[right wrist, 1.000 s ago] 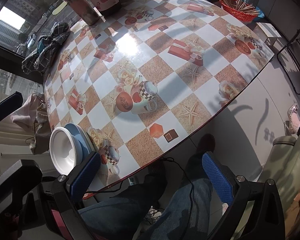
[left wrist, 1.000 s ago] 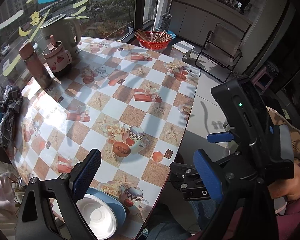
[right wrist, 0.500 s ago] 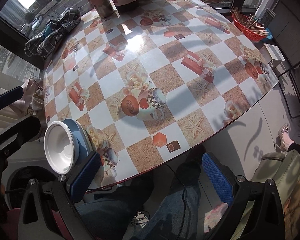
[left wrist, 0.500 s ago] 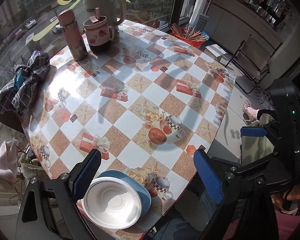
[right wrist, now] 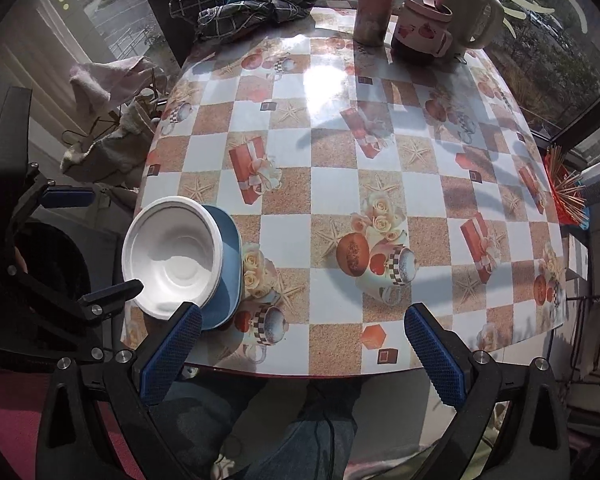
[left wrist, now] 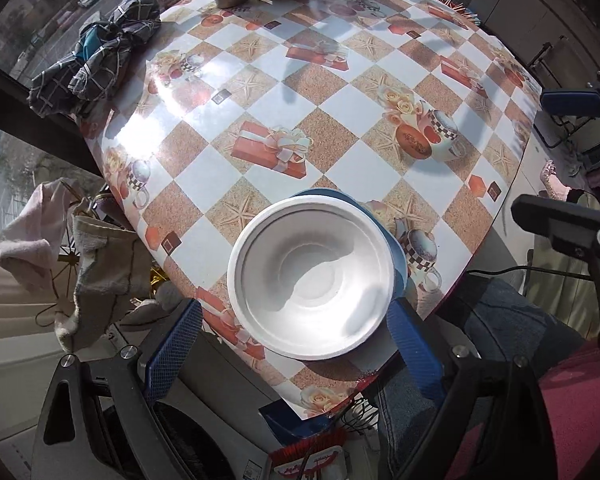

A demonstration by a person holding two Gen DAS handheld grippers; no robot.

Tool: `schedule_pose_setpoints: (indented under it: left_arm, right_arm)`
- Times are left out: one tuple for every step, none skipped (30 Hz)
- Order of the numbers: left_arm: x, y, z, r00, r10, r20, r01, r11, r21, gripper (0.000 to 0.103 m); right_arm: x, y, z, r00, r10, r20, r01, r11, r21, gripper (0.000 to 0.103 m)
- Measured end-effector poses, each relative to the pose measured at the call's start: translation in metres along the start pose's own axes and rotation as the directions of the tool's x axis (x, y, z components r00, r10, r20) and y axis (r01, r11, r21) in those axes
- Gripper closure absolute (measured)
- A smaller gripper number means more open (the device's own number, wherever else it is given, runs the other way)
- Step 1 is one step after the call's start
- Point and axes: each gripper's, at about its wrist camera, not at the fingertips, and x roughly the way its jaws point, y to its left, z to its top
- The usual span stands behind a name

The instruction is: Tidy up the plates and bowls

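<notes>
White bowl (left wrist: 310,276) sits on a blue plate (left wrist: 388,240) at the near edge of the worktop (left wrist: 340,128) in the left wrist view, the plate showing only as a crescent behind and to the right of the bowl. The left gripper (left wrist: 294,344) hangs just above it with its jaws wide apart, one blue pad at each side of the bowl's near rim, gripping nothing. A checked cloth (left wrist: 96,52) lies bunched at the far left corner, well apart.

From the right wrist view, the same bowl (right wrist: 174,256) and plate (right wrist: 228,264) sit at the worktop's left front corner. The right gripper (right wrist: 304,348) hovers off the front edge, jaws spread and empty, over the person's knees. A flask (right wrist: 374,4), a mug (right wrist: 422,26) and a kettle (right wrist: 478,12) stand at the far side.

Bowl on plate would suit either a stack just made or one about to be taken apart (one moment does not settle which). With the left jaws framing the bowl, I judge a grasp or a release there; any closing would need the pads squared on the rim, as the thin bowl could flex or tip.

Against a second ago, the left camera has swung down from the far worktop to centre on the bowl, and the right view has turned left.
</notes>
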Motion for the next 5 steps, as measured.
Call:
schedule_pose_setpoints:
  left_arm:
    - [0.0017,-0.0006,-0.0035,1.000,-0.006,-0.004,0.005,1.000,-0.002,0.008]
    - [0.0012,-0.0015,-0.0067,1.000,-0.012,0.007,0.012,1.000,-0.001,0.008]
    - [-0.0007,-0.0029,-0.0093,0.999,-0.015,0.028,0.015,1.000,0.005,0.008]
    - [-0.0022,-0.0049,-0.0110,0.999,-0.023,0.041,0.022,1.000,0.016,0.008]
    - [-0.0023,-0.0069,-0.0117,0.999,-0.037,0.037,0.036,0.999,0.025,0.008]
  right_arm:
    - [0.0002,0.0050,-0.0003,1.000,0.002,0.000,-0.002,1.000,-0.021,0.001]
    - [0.0011,0.0083,-0.0009,1.000,0.004,-0.003,-0.004,0.999,-0.034,0.001]
    - [0.0023,0.0097,-0.0017,1.000,0.006,-0.007,-0.006,0.999,-0.038,0.001]
    - [0.0035,0.0094,-0.0029,1.000,0.008,-0.012,-0.009,0.999,-0.035,0.001]
    - [0.0042,0.0079,-0.0035,1.000,0.012,-0.015,-0.013,1.000,-0.027,0.001]
